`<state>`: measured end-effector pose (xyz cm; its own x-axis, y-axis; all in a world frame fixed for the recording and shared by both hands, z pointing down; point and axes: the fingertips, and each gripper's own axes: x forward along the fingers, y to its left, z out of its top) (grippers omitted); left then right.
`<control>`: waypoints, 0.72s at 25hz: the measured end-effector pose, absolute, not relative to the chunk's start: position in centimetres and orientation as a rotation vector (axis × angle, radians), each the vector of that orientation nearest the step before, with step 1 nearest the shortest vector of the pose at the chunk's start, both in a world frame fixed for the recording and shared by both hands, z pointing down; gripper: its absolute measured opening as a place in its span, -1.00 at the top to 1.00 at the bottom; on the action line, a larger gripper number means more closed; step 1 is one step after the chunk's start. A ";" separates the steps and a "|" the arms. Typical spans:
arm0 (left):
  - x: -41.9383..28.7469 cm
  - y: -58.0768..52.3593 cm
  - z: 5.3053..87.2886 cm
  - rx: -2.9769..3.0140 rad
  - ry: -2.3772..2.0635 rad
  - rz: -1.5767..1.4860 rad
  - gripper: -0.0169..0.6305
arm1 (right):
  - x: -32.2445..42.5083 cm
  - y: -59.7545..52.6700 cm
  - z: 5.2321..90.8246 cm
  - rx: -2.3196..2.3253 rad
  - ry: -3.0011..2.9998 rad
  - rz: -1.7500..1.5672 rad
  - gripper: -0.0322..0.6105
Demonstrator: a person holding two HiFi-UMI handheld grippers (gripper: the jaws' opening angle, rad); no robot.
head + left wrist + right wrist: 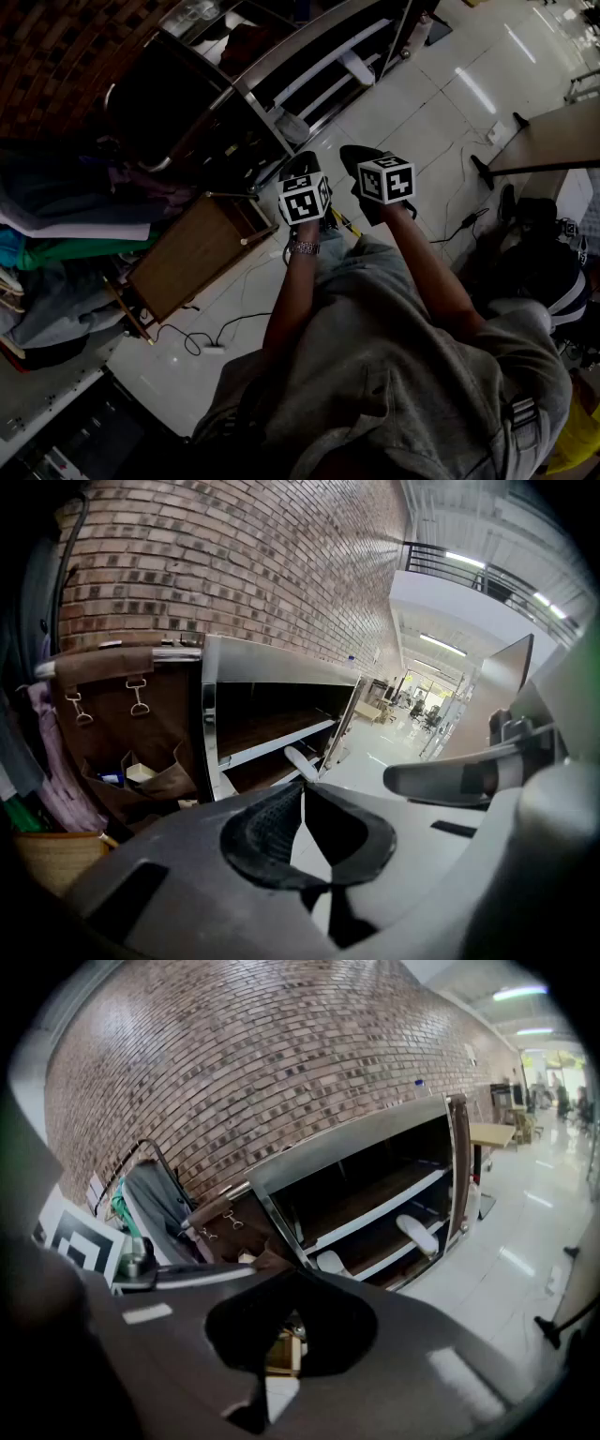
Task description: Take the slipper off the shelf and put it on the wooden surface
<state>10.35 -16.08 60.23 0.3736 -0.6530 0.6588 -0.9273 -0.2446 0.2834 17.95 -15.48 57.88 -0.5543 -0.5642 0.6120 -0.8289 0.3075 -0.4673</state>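
Two pale slippers lie on the lower boards of a metal shelf (281, 56) against the brick wall. One slipper (356, 67) (418, 1234) is further along the shelf, the other slipper (292, 127) (302, 763) (330, 1262) lies near the shelf's end. The wooden surface (192, 253) is a low brown box top left of the person's legs. My left gripper (300, 161) (302, 794) hovers in front of the shelf, jaws together and empty. My right gripper (354, 155) (292, 1283) is beside it, also shut on nothing. Both are well short of the slippers.
Clothes (56, 234) hang on a rack at the left. A brown hanging organiser (122, 724) is beside the shelf. Cables (211, 337) trail over the glossy tiled floor (441, 103). A table's leg and foot (497, 159) stand at the right.
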 end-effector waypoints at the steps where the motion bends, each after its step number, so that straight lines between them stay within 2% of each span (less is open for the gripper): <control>1: 10.3 -17.0 60.7 1.988 -1.352 0.551 0.91 | 17.3 -16.7 58.3 1.245 -2.259 1.144 0.89; 7: 9.2 -20.4 65.3 1.920 -1.335 0.586 0.91 | 14.7 -22.9 65.1 1.200 -2.280 1.216 0.87; 10: 8.3 -21.4 68.5 1.866 -1.361 0.579 0.91 | 14.1 -25.5 71.6 1.150 -2.235 1.267 0.61; 13: 7.9 -22.5 73.1 1.821 -1.364 0.585 0.91 | 14.0 -28.3 79.0 1.158 -2.170 1.281 0.51; 18: 6.6 -23.3 81.0 1.754 -1.403 0.527 0.91 | 13.4 -31.6 94.9 1.155 -2.045 1.463 0.20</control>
